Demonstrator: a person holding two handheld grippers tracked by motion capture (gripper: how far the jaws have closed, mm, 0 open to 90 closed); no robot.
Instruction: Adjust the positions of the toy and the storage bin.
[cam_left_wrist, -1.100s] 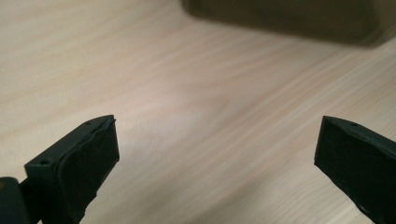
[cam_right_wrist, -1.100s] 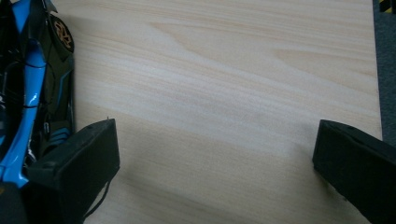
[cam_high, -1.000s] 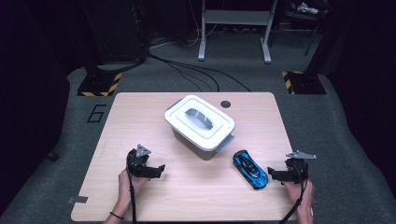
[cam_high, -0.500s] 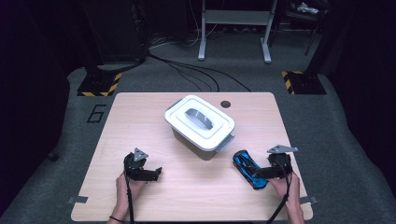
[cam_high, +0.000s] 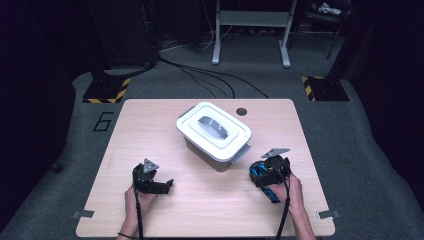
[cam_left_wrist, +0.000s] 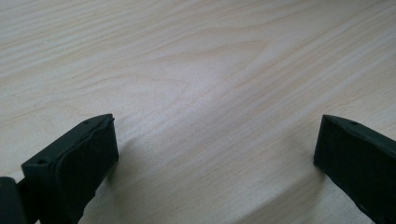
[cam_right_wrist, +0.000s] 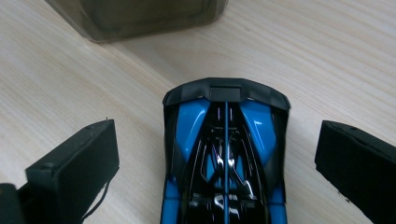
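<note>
Wooden table (cam_high: 200, 200); blue toy car (cam_right_wrist: 226, 154), rear cut off, between wide-open right tool (cam_right_wrist: 219, 154).

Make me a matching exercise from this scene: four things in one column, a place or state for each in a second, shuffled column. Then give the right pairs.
Things:
1. toy car
2. box
3. left gripper
4. right gripper

Places or states:
A. open over bare table
B. mid-table, white lid on
C. blue and black, between two jaws
D. open, a jaw on each side of the car

Pairs: 1-C, 2-B, 3-A, 4-D
</note>
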